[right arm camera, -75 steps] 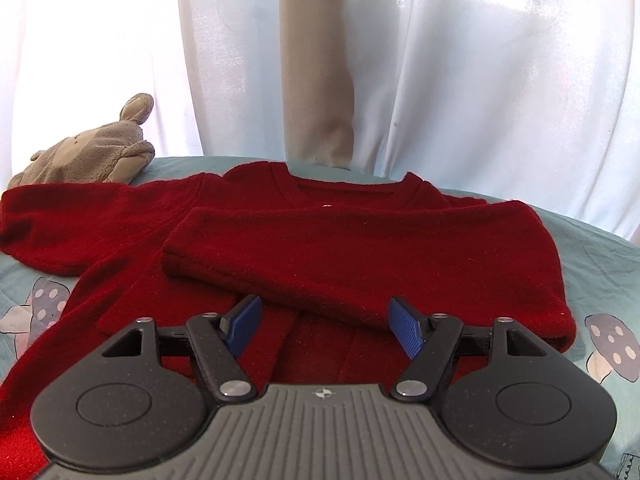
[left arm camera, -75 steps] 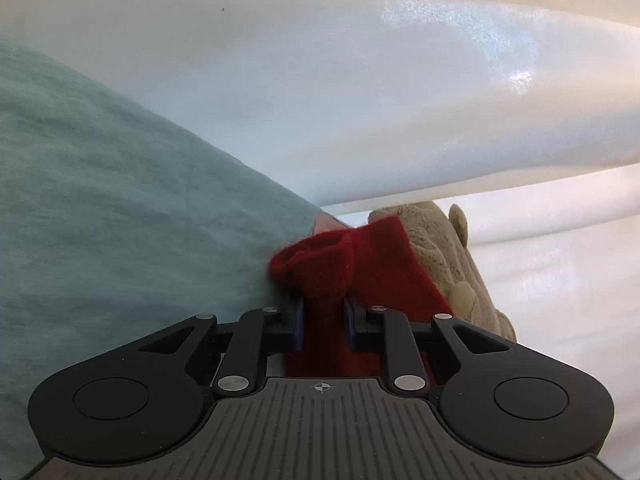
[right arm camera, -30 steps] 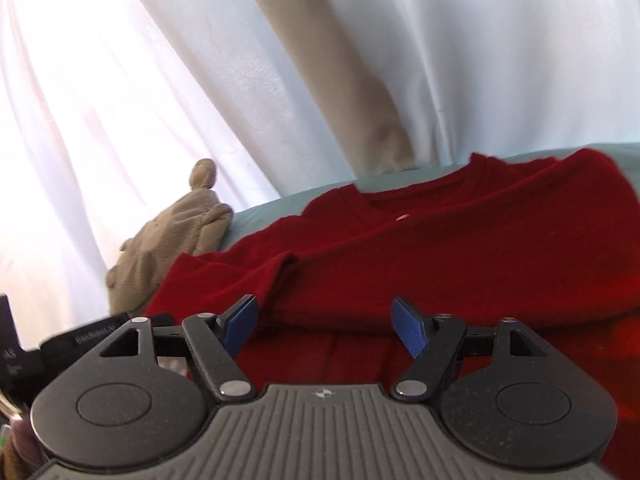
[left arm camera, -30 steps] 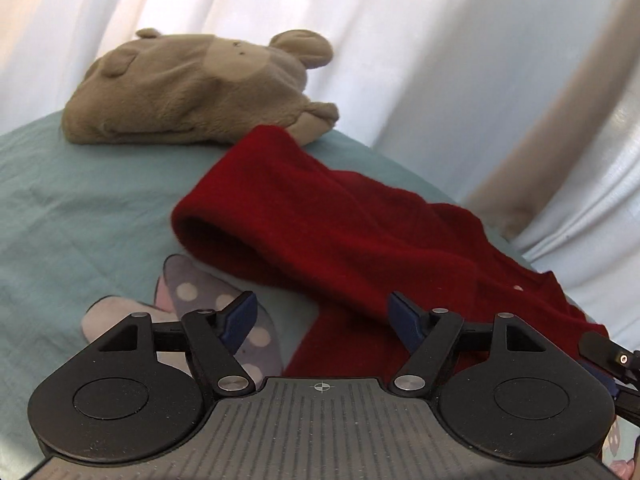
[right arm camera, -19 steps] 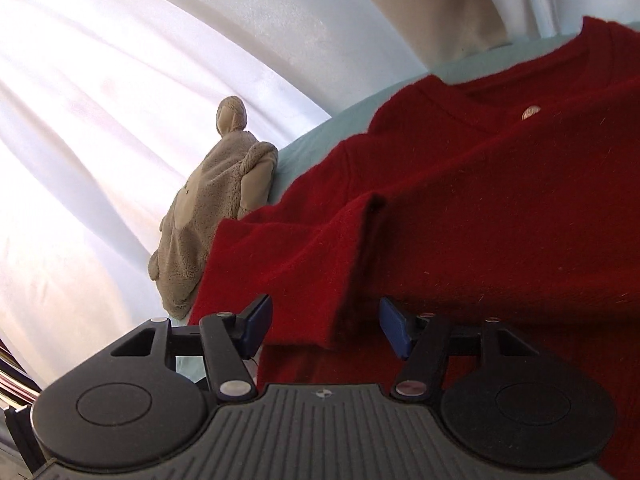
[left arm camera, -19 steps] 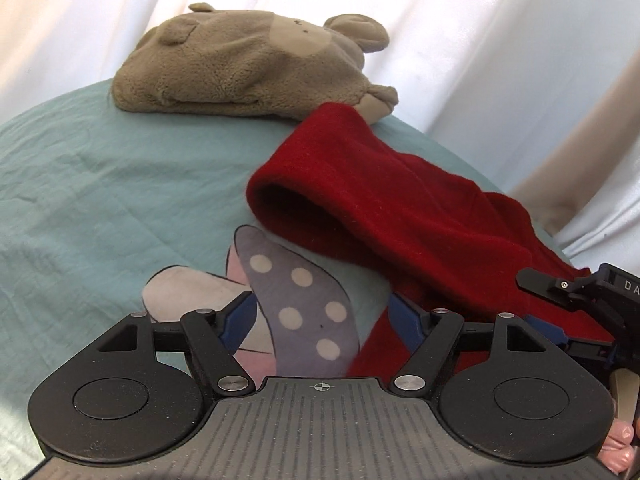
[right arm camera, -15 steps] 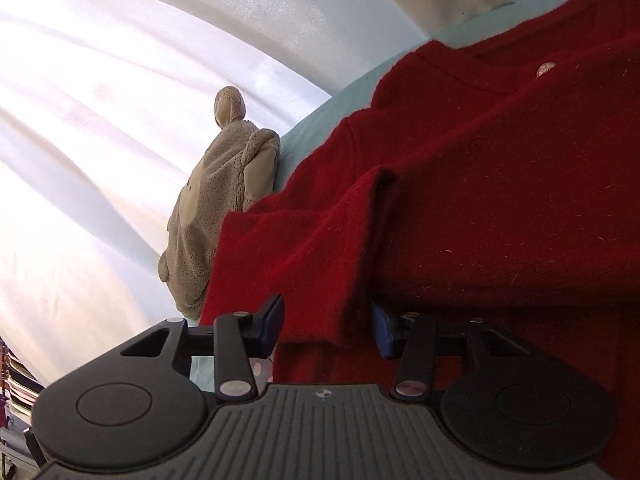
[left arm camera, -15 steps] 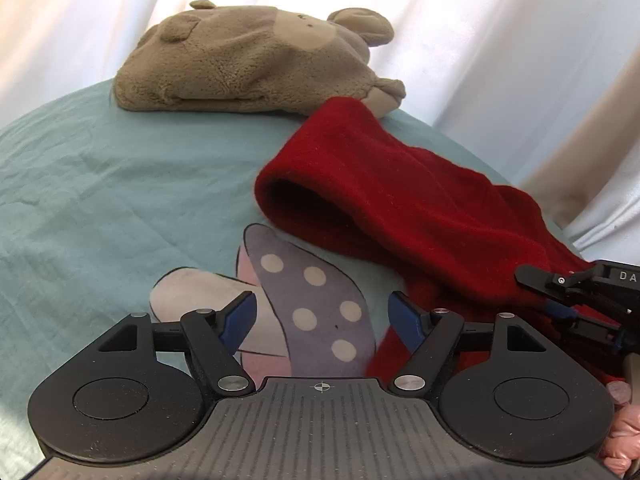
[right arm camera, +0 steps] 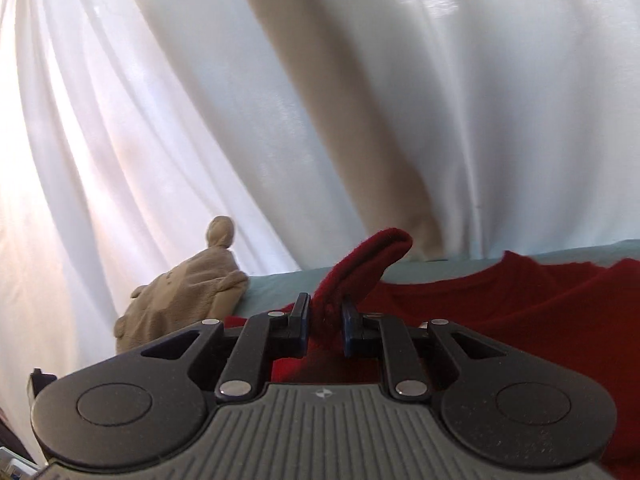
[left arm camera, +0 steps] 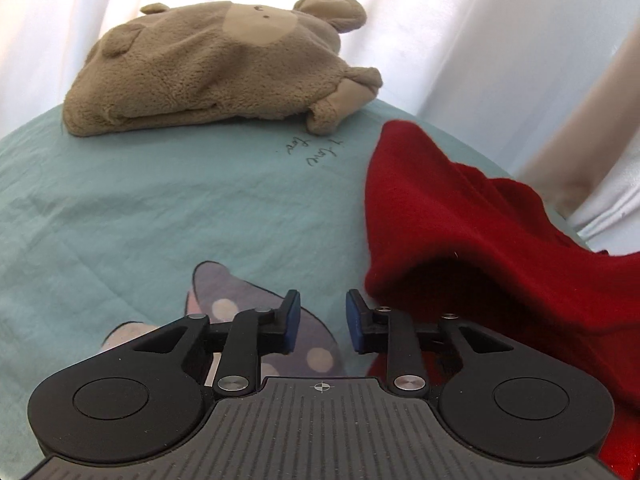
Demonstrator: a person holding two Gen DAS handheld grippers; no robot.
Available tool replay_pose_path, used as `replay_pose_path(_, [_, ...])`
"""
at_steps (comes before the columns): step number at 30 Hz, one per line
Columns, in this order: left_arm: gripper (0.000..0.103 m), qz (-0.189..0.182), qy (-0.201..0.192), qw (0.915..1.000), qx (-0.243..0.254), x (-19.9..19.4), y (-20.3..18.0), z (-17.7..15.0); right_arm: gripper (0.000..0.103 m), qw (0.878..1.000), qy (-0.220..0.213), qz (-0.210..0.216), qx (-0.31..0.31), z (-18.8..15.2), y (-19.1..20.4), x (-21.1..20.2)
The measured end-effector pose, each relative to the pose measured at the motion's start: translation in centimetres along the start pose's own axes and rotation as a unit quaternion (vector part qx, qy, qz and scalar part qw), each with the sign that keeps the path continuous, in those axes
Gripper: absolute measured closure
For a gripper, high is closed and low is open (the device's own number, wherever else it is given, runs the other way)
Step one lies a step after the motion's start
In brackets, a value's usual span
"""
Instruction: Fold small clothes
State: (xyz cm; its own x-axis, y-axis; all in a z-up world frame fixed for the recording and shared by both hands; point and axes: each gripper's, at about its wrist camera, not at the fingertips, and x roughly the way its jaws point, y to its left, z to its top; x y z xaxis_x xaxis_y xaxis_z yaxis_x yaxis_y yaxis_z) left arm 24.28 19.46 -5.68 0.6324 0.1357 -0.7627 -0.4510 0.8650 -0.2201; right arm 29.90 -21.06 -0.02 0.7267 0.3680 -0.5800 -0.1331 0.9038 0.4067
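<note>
A small red sweater lies on a teal sheet. My right gripper is shut on the cuff end of its sleeve and holds it lifted above the sweater's body. In the left wrist view the raised sleeve arches up at the right. My left gripper is empty, its jaws narrowed to a small gap, just left of the sleeve and over a mushroom print on the sheet.
A brown plush bear garment lies at the far edge of the sheet, also showing at the left in the right wrist view. White curtains hang right behind the sheet.
My right gripper closed on the sleeve cuff and lifted it. My left gripper let go of the sleeve earlier, then narrowed its jaws. The sleeve moved right and up.
</note>
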Motion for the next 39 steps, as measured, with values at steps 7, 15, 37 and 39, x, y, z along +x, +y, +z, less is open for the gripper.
replay_pose_path(7, [0.073, -0.011, 0.01, 0.9995, 0.029, 0.3, -1.8, -0.6, 0.055, 0.985, 0.077, -0.02, 0.153, -3.3, -8.0, 2.4])
replay_pose_path(15, [0.073, -0.007, 0.001, 0.9993, 0.037, 0.2, -3.0, 0.2, 0.082, 0.98, 0.099, 0.044, 0.169, -3.7, -7.0, 4.9])
replay_pose_path(37, [0.082, -0.005, 0.013, 0.9989, 0.044, 1.0, -3.6, 0.8, 0.093, 0.979, 0.078, -0.007, 0.19, -3.6, -9.5, 3.3])
replay_pose_path(39, [0.082, -0.011, 0.014, 0.9989, 0.044, 0.7, -3.6, 0.9, 0.093, 0.99, 0.043, -0.038, 0.129, -2.5, -8.2, 1.5])
